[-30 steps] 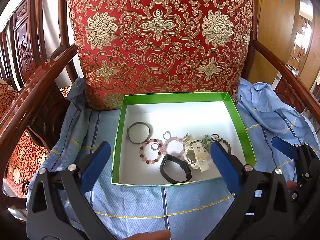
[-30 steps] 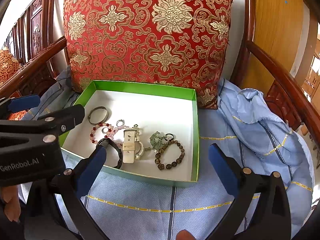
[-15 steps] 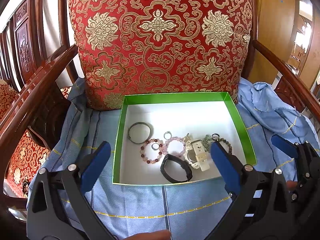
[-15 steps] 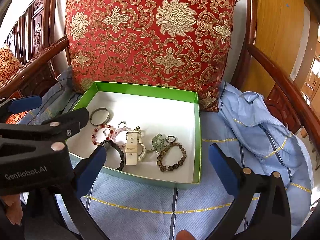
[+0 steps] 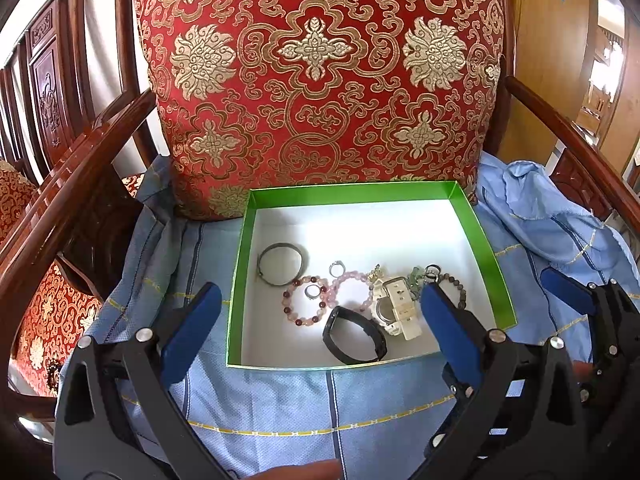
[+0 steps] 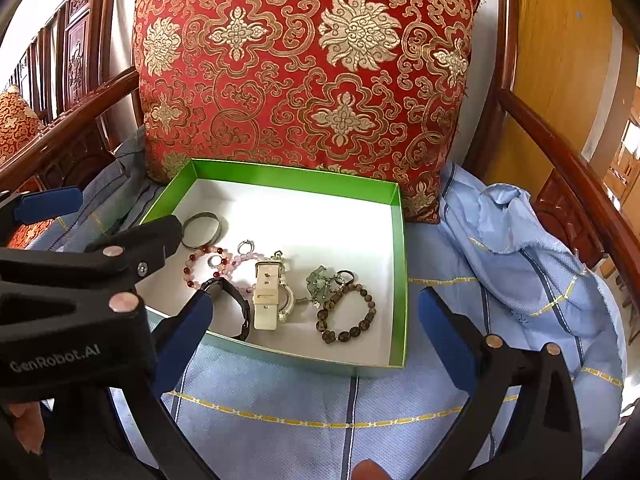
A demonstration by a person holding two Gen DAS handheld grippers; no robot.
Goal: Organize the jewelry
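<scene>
seat of a wooden armchair [image 5: 100, 152] carries everything: a red brocade cushion [image 5: 320, 80] stands against the back, a blue cloth [image 6: 320, 400] covers the seat, likely to pad it and show up small pieces. green box [image 5: 360, 196], white inside, rests on the cloth against the cushion's foot — shallow walls keep the jewelry gathered.

all jewelry lies in the box's near half: white watch [image 6: 268, 300], black band [image 5: 354, 336], brown bead bracelet [image 6: 346, 316], red and pink bead bracelet [image 5: 306, 300], metal bangle [image 5: 282, 264], green charm cluster [image 6: 320, 280], small rings [image 5: 337, 269]. pieces touch or overlap; none seen on the cloth.

left gripper [image 5: 320, 320] and right gripper [image 6: 316, 332] hover before the box, fingers spread wide, holding nothing.

against the earlier frames: jewelry unmoved; both views sit marginally nearer — otherwise no change.
</scene>
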